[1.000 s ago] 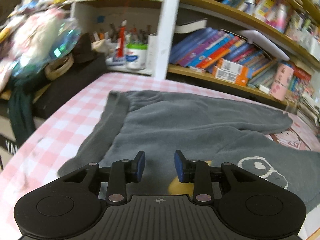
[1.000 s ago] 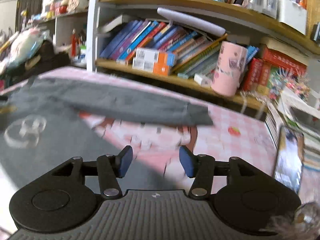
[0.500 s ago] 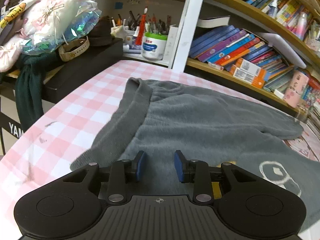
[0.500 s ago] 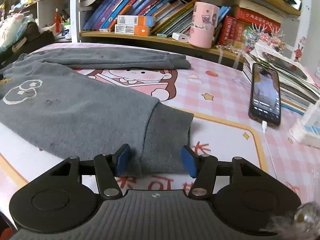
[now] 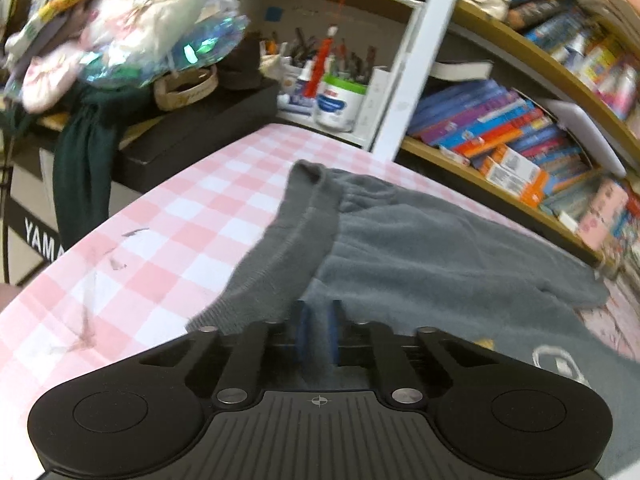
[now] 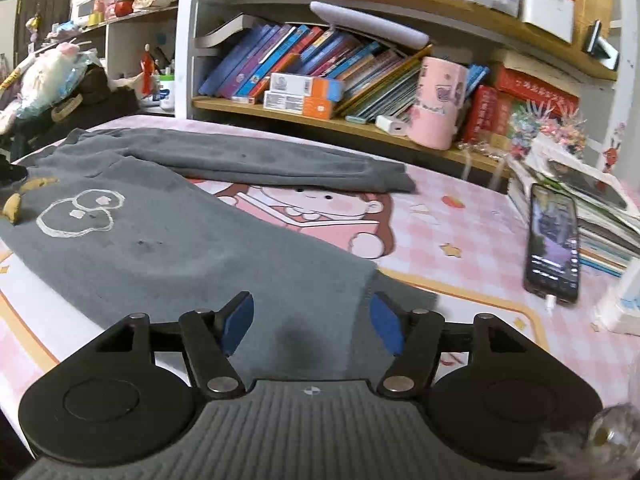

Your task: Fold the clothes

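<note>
Left gripper (image 5: 318, 330) just clamped the soft grey sweatpants (image 6: 192, 248) at the waistband; right gripper (image 6: 310, 322), jaws widening, straddles the limp cuff, not yet pinching.

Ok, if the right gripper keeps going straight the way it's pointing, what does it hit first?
Probably the grey trousers: the right gripper is open and angled down at the near leg's cuff, which lies between its fingers. Depth is unclear, but nothing else shows in between.

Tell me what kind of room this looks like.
Probably a child's bedroom or study at home. A bookshelf crammed with colourful books runs behind the table, whose pink checked cover carries a cartoon girl, and soft toys are heaped to one side. Grey sweatpants lie spread for folding.
</note>
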A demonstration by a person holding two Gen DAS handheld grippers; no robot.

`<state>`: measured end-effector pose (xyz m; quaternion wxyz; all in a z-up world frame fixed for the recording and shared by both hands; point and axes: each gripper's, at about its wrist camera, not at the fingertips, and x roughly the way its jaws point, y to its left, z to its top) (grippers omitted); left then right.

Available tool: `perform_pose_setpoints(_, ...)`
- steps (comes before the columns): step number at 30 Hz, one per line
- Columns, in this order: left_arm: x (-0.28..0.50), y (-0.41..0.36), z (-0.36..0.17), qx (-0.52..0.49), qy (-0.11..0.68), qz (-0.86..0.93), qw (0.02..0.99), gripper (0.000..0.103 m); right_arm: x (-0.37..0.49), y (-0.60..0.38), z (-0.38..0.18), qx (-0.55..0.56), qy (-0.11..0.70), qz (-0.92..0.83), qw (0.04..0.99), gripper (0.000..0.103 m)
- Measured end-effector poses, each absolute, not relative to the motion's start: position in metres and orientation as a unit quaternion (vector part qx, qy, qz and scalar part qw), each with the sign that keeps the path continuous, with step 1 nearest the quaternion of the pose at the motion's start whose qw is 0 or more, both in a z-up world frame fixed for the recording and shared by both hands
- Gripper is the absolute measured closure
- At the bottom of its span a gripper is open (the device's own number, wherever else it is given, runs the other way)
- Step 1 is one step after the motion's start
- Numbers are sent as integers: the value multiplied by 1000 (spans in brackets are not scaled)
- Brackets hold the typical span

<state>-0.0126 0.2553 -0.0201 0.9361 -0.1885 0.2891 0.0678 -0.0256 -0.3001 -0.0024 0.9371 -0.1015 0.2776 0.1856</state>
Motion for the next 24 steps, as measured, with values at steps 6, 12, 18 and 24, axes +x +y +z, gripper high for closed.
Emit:
perform_pose_setpoints(6, 11, 271, -21, -211, 292, 92, 928, 100, -21, -297, -19, -103, 302, 178, 931, 38)
perform_pose_setpoints(12, 5, 260, -22, -178, 286, 101, 936, 100, -19, -307, -23, -83, 307, 182, 930, 33)
perform_pose_setpoints(18, -17, 239, -15, -131, 274, 104, 947, 87, -20, -308, -25, -81, 305, 181, 931, 32)
perform_pose_setpoints(24, -52, 208, -5, -109, 239, 75, 962, 52, -24, -304, -22, -89, 298, 183, 933, 28)
